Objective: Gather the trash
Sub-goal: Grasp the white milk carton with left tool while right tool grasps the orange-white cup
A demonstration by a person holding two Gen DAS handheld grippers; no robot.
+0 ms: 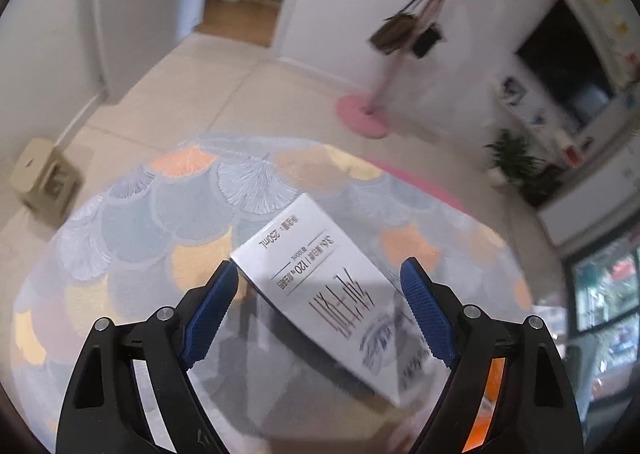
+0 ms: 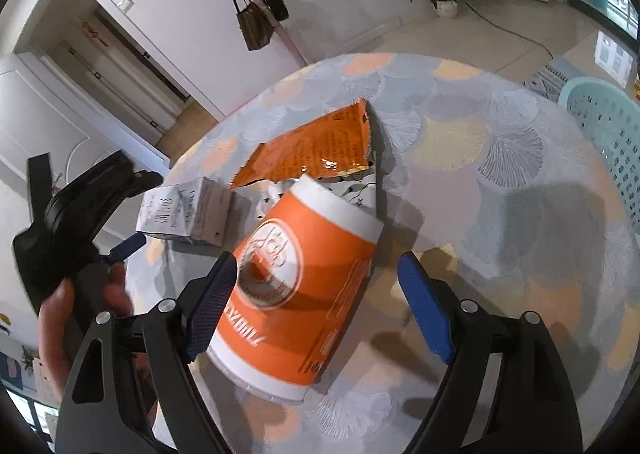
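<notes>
Left gripper (image 1: 320, 282): jaws stand wide apart, straddling the white milk carton (image 1: 320, 286) without pressing on it. The near-left pad sits just beside one carton corner; the other pad is beside the far edge. Whether either pad touches cannot be told. The wide stance suits the carton's broad face — a judgement: this is the approach to a grasp, not a grip.

Right gripper (image 2: 318, 274): jaws likewise spread, with the orange paper cup (image 2: 296, 294) lying between them. The left pad is close against the cup's side; the right pad stands clear of it. Nothing is clamped.

Orientation of the task items:
- The milk carton lies flat on its broad face on the surface (image 1: 140, 221). In the left wrist view its long axis runs diagonally, from upper left to lower right, across the jaw line rather than square to it.
- The orange paper cup lies on its side. Its long axis runs diagonally, the white-rimmed mouth pointing away and to the right, the base toward the camera.

Outward: a torn orange wrapper (image 2: 316, 145) lies just beyond the cup, with crumpled white paper between them. A pale green perforated basket (image 2: 608, 133) stands at the surface's right edge — probably the trash receptacle.
</notes>
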